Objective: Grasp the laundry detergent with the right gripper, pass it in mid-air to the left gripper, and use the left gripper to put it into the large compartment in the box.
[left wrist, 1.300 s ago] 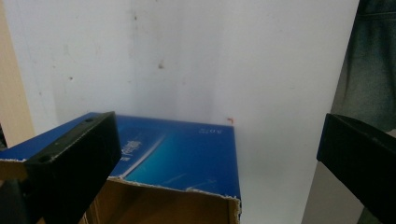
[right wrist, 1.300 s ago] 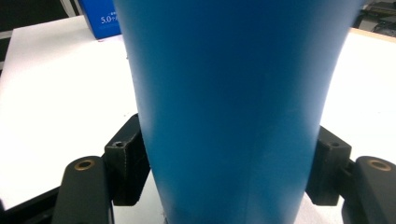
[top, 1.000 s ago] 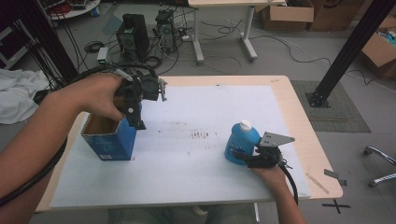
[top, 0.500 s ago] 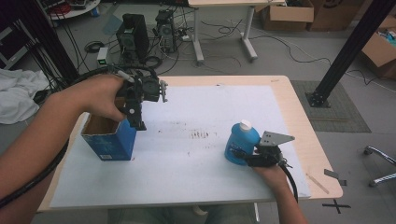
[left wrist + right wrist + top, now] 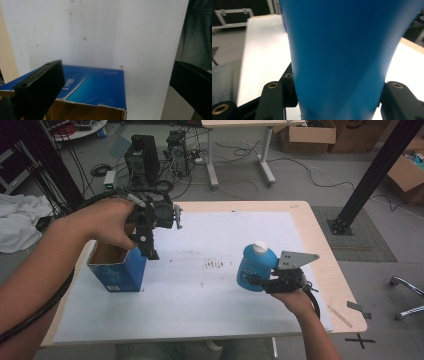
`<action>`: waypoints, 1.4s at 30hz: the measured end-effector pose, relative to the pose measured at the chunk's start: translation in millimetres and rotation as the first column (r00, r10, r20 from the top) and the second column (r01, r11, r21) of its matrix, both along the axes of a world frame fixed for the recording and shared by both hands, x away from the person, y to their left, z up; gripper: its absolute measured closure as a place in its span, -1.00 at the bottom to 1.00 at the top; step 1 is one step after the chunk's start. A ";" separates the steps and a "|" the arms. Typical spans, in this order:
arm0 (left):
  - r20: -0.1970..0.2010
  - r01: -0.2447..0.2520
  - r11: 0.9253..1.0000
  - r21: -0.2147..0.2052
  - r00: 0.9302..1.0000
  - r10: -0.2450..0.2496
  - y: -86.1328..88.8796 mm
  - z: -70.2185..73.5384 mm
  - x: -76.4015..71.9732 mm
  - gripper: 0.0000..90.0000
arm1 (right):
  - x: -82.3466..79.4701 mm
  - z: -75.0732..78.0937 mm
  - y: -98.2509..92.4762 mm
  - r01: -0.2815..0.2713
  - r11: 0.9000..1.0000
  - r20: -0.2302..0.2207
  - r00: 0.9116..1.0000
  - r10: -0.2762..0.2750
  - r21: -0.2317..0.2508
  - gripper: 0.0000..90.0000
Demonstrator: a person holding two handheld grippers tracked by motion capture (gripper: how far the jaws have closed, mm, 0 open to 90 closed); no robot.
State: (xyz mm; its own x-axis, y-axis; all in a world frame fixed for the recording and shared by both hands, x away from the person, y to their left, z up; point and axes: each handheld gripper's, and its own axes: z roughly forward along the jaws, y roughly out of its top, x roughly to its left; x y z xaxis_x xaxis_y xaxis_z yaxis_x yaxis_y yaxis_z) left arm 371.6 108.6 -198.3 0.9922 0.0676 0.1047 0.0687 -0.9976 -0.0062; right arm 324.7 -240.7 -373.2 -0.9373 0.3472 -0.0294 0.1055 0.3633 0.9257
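An open-topped blue cardboard box [image 5: 120, 272] stands at the left of the white sheet. My left gripper [image 5: 150, 251] hangs just above the box's right rim, pointing down. In the left gripper view its jaws stand wide apart with nothing between them, so the left gripper [image 5: 117, 73] is open over the blue box [image 5: 95, 86] and its brown inside. At the right, a blue bottle [image 5: 254, 267] with a white cap [image 5: 259, 247] stands upright. My right gripper [image 5: 261, 281] is shut on its lower body. The bottle [image 5: 342, 50] sits between the jaws of the right gripper [image 5: 332, 96].
A white sheet [image 5: 200, 320] covers most of the wooden table [image 5: 330, 270], with dark smudges [image 5: 215, 264] near its middle. Beyond the far edge are computer cases [image 5: 142, 150], cables and another table's legs. A black post [image 5: 370, 175] stands at the right.
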 end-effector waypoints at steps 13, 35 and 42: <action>-0.022 0.044 0.999 -0.007 0.999 -0.044 -17.8 -6.6 -13.8 -1.00 | 1.3 2.6 56.0 -0.213 0.976 -0.029 0.977 0.212 -0.036 -0.02; -0.049 0.098 0.994 -0.047 0.994 -0.100 -46.6 -16.2 -35.7 -1.00 | 16.9 -6.1 153.0 -0.342 0.939 -0.043 0.939 0.341 -0.025 -0.01; -0.051 0.102 0.994 -0.042 0.993 -0.104 -49.4 -21.8 -38.8 -0.99 | 16.8 -1.1 168.5 -0.362 0.932 -0.029 0.932 0.361 -0.020 -0.01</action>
State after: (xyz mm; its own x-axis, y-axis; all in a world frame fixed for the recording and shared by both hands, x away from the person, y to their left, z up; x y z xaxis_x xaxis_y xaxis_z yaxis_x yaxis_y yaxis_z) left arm 332.8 59.2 -220.1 0.9982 -0.0324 0.0507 -0.0341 -0.9989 0.0317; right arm 341.5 -72.2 -374.3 -0.9998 -0.0159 -0.0089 -0.0145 0.4034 0.9149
